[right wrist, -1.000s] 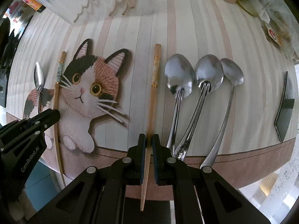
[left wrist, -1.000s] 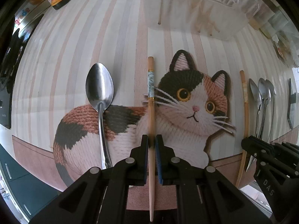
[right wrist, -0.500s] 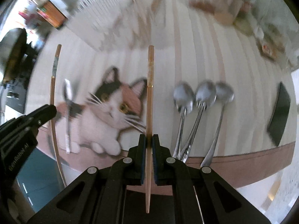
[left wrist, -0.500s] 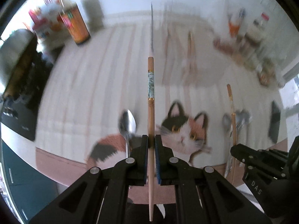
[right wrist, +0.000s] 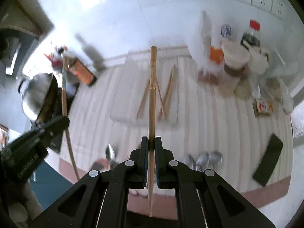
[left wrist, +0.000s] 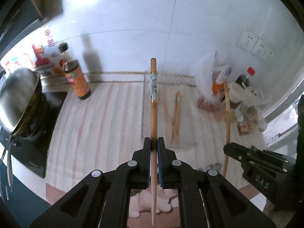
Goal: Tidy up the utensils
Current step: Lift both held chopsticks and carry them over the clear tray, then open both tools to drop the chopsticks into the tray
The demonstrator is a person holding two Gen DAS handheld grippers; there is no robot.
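Observation:
My left gripper point(left wrist: 154, 142) is shut on a wooden chopstick with a blue-green patterned band point(left wrist: 153, 102), held high above the counter. My right gripper point(right wrist: 150, 142) is shut on a second wooden chopstick point(right wrist: 152, 87), also lifted. Each gripper shows in the other's view, the right one in the left wrist view point(left wrist: 256, 163) and the left one in the right wrist view point(right wrist: 38, 133). A clear tray point(right wrist: 121, 114) ahead holds several chopsticks point(right wrist: 167, 93). Three spoons point(right wrist: 201, 159) and one single spoon point(right wrist: 111, 154) lie near the counter's front edge.
A steel pan point(left wrist: 17, 98) sits on a black cooktop at left. An orange-labelled bottle point(left wrist: 77, 79) stands behind it. Bottles, a cup and packets point(right wrist: 239, 60) crowd the back right by the wall. A black flat object point(right wrist: 267, 161) lies at right.
Both grippers have lifted their chopsticks off the counter and risen; the views tilted up from the cat mat to the tray and back wall.

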